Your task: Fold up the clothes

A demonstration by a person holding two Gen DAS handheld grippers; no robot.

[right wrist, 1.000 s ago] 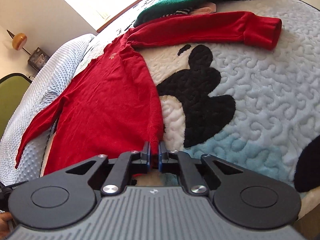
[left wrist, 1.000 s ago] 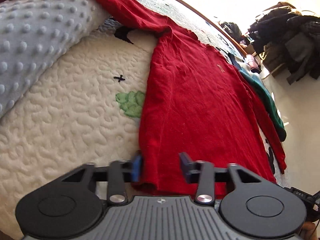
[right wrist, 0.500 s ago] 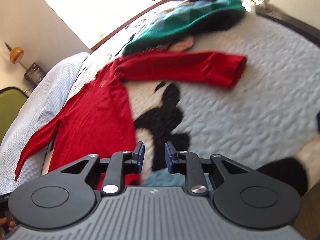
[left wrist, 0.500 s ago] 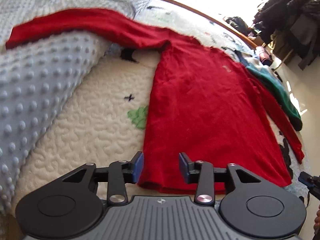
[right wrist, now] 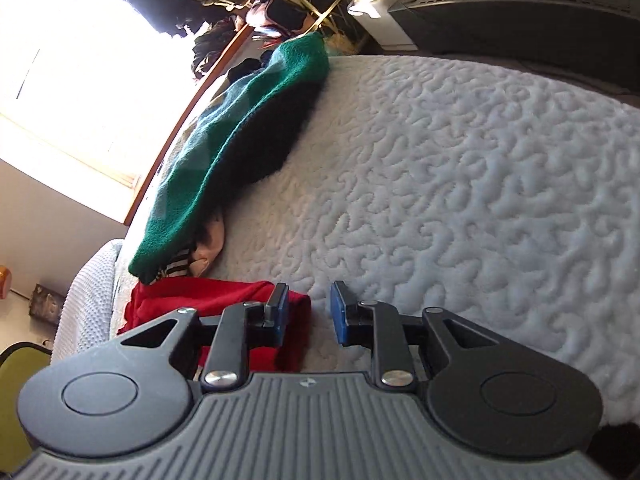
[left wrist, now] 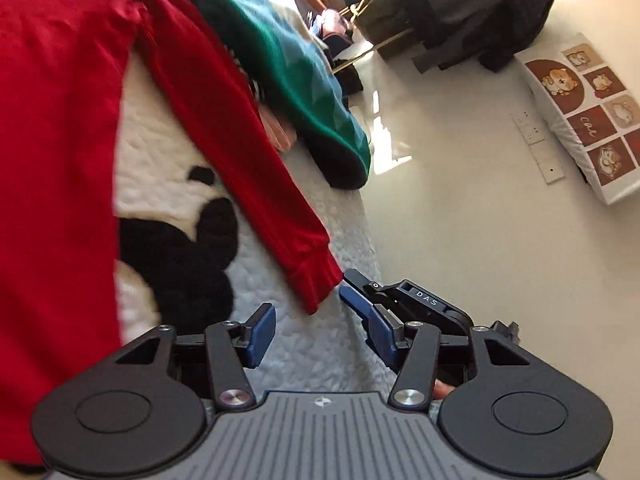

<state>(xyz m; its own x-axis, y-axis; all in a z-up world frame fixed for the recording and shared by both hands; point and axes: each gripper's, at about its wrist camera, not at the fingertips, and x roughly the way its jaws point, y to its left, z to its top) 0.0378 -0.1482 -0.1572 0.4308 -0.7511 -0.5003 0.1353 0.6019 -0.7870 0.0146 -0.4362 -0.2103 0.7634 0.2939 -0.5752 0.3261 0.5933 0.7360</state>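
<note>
My left gripper (left wrist: 324, 332) is opening over bare quilted white bedspread (left wrist: 320, 216), my right gripper (right wrist: 308, 312) gapes empty beside the red long-sleeved knit top's (left wrist: 56, 160) cuff (its body cut off), the green knit garment (right wrist: 240, 132) hiding striped cloth.

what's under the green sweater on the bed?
Under the green sweater, at its near end, a striped black-and-white garment and a pinkish-tan garment poke out. How far they run underneath, and whether anything else lies there, is covered.
</note>
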